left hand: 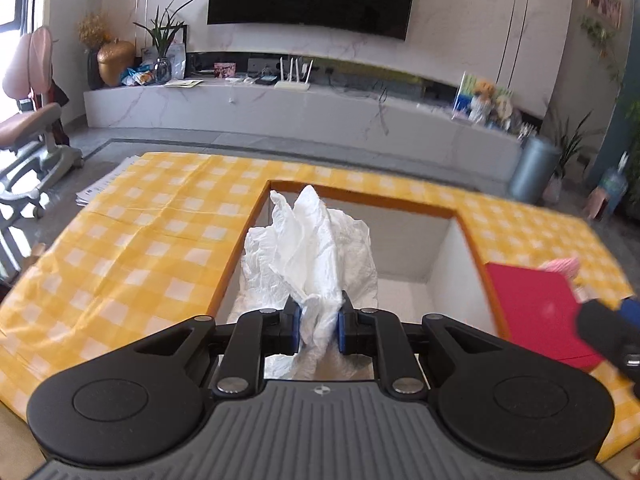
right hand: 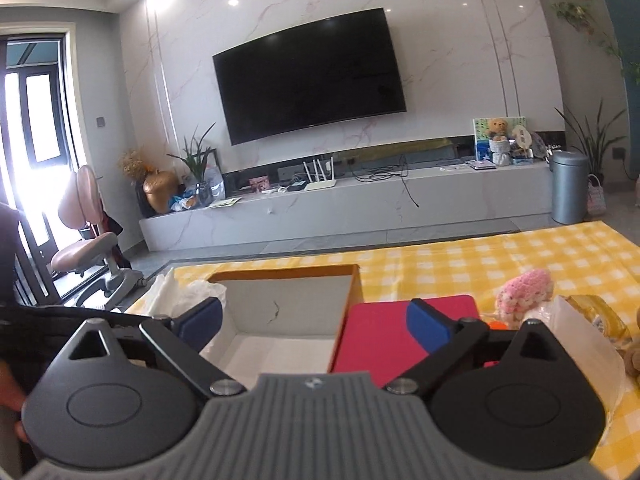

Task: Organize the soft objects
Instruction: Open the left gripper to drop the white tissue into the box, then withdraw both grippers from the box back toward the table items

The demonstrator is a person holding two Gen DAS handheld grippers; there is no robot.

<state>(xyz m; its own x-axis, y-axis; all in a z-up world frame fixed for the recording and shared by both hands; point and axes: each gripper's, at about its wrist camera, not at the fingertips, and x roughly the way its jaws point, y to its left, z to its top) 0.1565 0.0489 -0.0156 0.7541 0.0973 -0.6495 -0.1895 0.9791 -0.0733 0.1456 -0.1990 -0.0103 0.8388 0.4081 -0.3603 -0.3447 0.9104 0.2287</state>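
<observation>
Between left tongs [left hand: 319, 322], white tissue [left hand: 316, 248] (perhaps plastic) stands pinched.

The left claw [left hand: 319, 322] pinches a crumpled white plastic bag [left hand: 316, 252] between its blue pads, above an open white box with an orange rim [left hand: 424, 276]. Just right of the box, a red lid [left hand: 532, 312] lies on the yellow-checked worktop [left hand: 140, 248] near its right edge.

no readable text, only a small round emblem on each gripper body
</observation>
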